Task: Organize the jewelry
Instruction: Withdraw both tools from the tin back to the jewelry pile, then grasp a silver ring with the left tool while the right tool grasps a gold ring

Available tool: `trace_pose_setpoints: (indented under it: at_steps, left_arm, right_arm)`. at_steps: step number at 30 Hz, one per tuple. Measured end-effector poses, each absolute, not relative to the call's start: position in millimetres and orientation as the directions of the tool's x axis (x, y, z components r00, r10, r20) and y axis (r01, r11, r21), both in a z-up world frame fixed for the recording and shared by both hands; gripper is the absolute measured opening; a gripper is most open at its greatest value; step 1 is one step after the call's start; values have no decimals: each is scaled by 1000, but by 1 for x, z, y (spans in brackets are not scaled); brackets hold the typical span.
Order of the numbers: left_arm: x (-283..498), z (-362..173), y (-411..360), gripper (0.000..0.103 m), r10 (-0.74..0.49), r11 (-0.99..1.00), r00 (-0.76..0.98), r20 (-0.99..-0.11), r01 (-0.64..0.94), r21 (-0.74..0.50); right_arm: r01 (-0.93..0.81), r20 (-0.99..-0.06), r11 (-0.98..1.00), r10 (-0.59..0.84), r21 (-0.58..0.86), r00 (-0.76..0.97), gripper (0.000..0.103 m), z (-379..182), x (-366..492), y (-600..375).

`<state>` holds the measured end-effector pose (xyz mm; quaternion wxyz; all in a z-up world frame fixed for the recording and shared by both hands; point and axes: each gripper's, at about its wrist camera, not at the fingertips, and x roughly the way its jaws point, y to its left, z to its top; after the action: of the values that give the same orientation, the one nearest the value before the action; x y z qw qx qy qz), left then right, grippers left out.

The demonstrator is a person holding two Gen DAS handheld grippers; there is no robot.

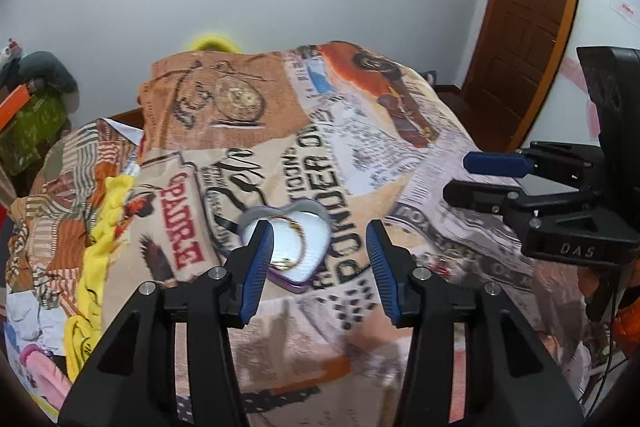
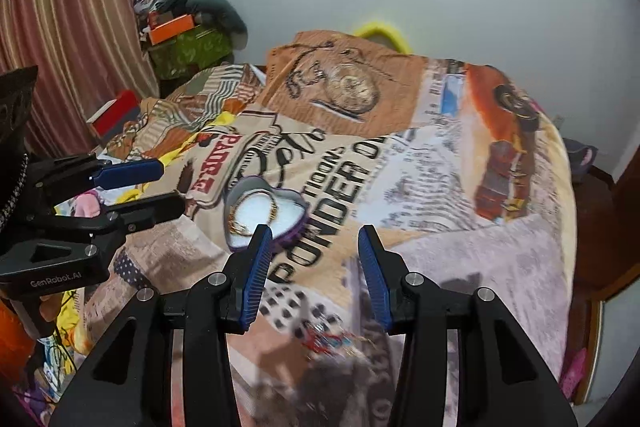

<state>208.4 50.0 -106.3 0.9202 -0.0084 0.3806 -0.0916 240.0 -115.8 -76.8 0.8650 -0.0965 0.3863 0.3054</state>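
A heart-shaped purple tin point(image 1: 294, 245) with a white inside lies open on the printed blanket and holds a gold chain point(image 1: 298, 231). It also shows in the right wrist view point(image 2: 264, 215). My left gripper point(image 1: 320, 259) is open and empty, hovering just over and in front of the tin. My right gripper point(image 2: 316, 267) is open and empty, to the right of the tin. A blurred small pile of colourful jewelry point(image 2: 332, 337) lies on the blanket under the right gripper. Each gripper shows in the other's view, the right point(image 1: 480, 179) and the left point(image 2: 140, 191).
The bed's printed blanket point(image 2: 440, 187) fills both views. A yellow cloth point(image 1: 100, 227) lies at the left edge. A green box with an orange box point(image 2: 176, 39) stands in the corner by the curtain. A wooden door point(image 1: 528, 7) is at the right.
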Motion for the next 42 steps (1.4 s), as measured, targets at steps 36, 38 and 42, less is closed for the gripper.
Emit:
trace_pose_setpoints:
  at_steps: [36, 38, 42]
  left_arm:
    - [231, -195, -31, 28, -276, 934, 498, -822, 339, -108]
    - [231, -195, -34, 28, -281, 931, 496, -821, 348, -109]
    - [233, -194, -38, 28, -300, 925, 491, -818, 360, -123]
  right_arm:
    - [-650, -835, 756, 407, 80, 370, 40, -166, 232, -160]
    - [-655, -835, 753, 403, 70, 374, 34, -166, 234, -158]
    - [-656, -833, 751, 406, 70, 375, 22, -166, 237, -159]
